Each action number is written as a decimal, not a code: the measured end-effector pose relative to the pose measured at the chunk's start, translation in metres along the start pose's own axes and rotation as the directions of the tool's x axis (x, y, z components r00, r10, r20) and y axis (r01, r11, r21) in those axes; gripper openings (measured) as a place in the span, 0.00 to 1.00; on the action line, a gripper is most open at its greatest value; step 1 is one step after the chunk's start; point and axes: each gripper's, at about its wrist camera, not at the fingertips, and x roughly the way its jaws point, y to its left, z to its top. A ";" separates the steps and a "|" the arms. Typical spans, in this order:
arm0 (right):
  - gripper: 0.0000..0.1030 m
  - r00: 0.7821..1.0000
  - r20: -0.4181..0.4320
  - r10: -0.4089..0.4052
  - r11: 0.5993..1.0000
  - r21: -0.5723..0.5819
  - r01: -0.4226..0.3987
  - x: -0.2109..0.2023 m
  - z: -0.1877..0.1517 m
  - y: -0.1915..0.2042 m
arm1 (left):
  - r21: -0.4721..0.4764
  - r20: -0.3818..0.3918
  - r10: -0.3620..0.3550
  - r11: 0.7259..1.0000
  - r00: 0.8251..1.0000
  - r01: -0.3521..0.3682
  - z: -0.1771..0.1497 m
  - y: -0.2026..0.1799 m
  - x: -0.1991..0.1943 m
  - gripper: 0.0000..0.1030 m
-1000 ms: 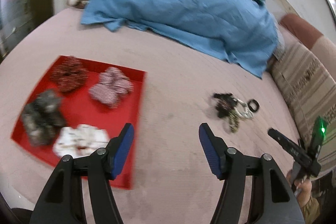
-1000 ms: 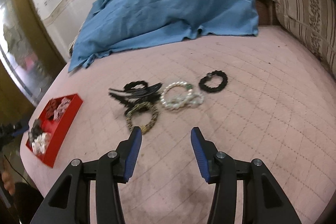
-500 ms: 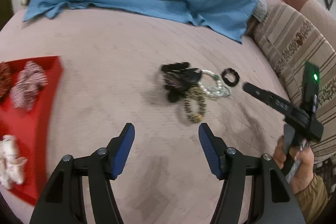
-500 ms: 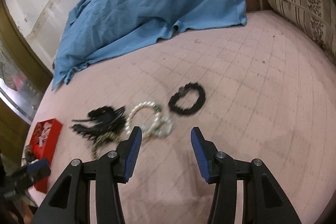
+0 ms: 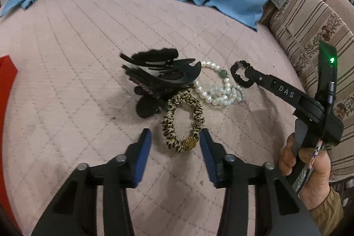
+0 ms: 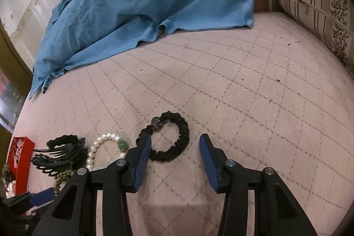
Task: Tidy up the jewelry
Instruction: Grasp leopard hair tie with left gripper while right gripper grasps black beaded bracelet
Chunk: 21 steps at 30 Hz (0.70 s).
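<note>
Left gripper point(image 5: 175, 140): jaws just narrowed, apart, straddling near end of leopard-print fabric scrunchie point(image 5: 182, 121), no contact.
Right gripper point(image 6: 175, 147): jaws narrowed, black ruffled scrunchie point(image 6: 168, 139) between, unpinched.
Risk: leopard scrunchie touched black plastic claw clip point(image 5: 159, 75); lifting might have dragged it, or the white pearl bracelet point(image 5: 218, 88).

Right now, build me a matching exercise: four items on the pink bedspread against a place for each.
1. leopard-print fabric scrunchie
2. black ruffled scrunchie
3. white pearl bracelet
4. black plastic claw clip

a. touching the clip, green bead on it
b. before the left tongs
c. on the leopard scrunchie's far end
d. between the right tongs

1-b, 2-d, 3-a, 4-c
</note>
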 end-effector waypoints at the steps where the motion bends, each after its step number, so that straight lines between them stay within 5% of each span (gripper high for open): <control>1: 0.42 1.000 0.001 -0.001 1.000 -0.003 0.001 0.001 0.001 0.000 | -0.001 0.007 0.002 1.000 1.000 -0.002 0.000 0.000 0.001 0.39; 4: 0.31 1.000 0.004 -0.005 1.000 -0.010 0.005 0.003 0.003 0.001 | -0.008 0.019 0.000 1.000 1.000 0.000 0.004 0.000 0.003 0.37; 6: 0.24 1.000 0.001 -0.013 1.000 -0.011 0.013 0.005 0.004 0.000 | -0.014 0.020 0.011 1.000 1.000 -0.011 0.006 -0.001 0.005 0.15; 8: 0.12 1.000 -0.001 -0.017 1.000 -0.011 0.017 0.006 0.004 -0.001 | -0.019 0.013 0.017 1.000 1.000 -0.017 0.006 0.000 0.007 0.07; 21: 0.10 0.998 0.057 -0.011 1.000 -0.016 0.012 -0.016 0.006 0.008 | 0.004 0.083 -0.025 1.000 0.996 0.025 -0.005 -0.006 -0.040 0.07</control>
